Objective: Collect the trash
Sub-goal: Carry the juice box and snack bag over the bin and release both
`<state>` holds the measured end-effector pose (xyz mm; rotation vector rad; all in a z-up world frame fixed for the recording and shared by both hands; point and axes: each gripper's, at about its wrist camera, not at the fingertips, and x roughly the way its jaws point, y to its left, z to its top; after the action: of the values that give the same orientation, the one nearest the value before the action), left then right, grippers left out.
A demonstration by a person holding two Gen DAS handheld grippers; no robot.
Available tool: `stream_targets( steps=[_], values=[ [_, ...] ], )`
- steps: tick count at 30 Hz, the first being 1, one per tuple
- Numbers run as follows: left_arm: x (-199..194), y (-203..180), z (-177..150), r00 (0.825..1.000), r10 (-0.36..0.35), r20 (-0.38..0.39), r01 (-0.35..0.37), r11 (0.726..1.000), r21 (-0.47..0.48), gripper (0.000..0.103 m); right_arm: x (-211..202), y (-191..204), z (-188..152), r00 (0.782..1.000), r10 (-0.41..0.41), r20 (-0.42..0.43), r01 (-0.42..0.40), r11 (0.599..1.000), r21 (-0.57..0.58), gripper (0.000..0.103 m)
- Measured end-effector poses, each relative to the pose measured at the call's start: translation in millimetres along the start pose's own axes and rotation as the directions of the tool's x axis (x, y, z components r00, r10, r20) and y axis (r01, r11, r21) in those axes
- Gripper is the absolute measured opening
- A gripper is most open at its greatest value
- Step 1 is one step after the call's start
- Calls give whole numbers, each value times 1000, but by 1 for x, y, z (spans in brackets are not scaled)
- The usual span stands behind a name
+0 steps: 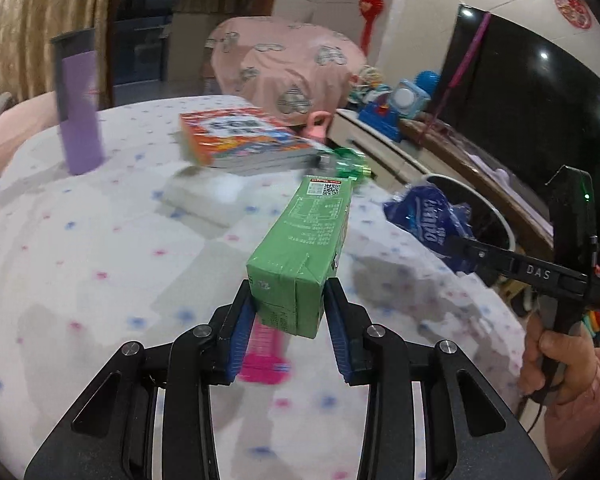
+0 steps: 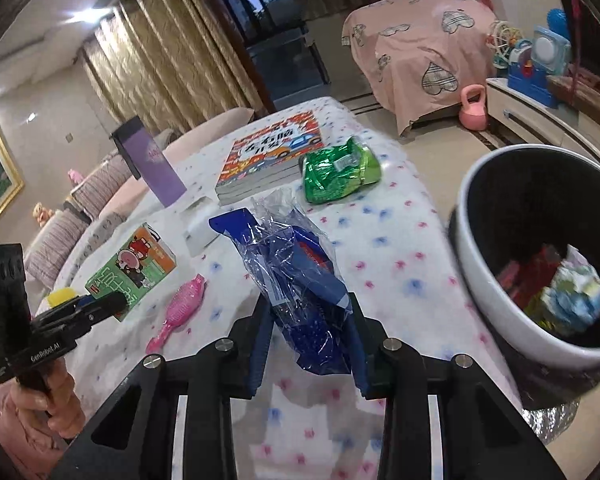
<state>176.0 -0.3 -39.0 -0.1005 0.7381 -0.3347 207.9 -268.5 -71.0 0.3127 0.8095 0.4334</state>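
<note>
My left gripper (image 1: pixel 290 300) is shut on a green drink carton (image 1: pixel 306 248) and holds it above the table; the carton also shows in the right wrist view (image 2: pixel 134 270). My right gripper (image 2: pixel 310 332) is shut on a blue plastic wrapper (image 2: pixel 300 276), held above the table's right part next to the bin. In the left wrist view the wrapper (image 1: pixel 432 220) hangs beside the white trash bin (image 1: pixel 496 216). The bin (image 2: pixel 496 308) holds several pieces of trash. A crumpled green wrapper (image 2: pixel 340 170) lies on the table beside the books.
On the dotted tablecloth (image 2: pixel 380 248) are stacked books (image 2: pixel 272 160), a purple tumbler (image 2: pixel 152 164), a white box (image 2: pixel 198 232) and a pink hairbrush (image 2: pixel 180 312). A TV cabinet with toys (image 2: pixel 536 68) and a pink-covered chair (image 2: pixel 416 44) stand behind.
</note>
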Motion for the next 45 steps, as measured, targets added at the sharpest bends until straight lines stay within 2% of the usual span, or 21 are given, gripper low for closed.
stream_targets(
  steps=[7,13,33,45],
  values=[
    [17,-50,3,996,-82,-19,82,996,29,34,-34,-25,-2,998,-41,47,39,998,45,34],
    [26,-83,8,993,-118,-25,120,991,55,34,-55,-50,-2,993,-79,83,72,993,90,34],
    [49,-140,29,988,-146,-40,150,981,119,34,-89,-107,-4,978,-155,138,127,973,193,34],
    [75,-178,55,987,-150,-56,157,974,165,34,-91,-135,8,973,-194,126,163,962,220,35]
  ],
)
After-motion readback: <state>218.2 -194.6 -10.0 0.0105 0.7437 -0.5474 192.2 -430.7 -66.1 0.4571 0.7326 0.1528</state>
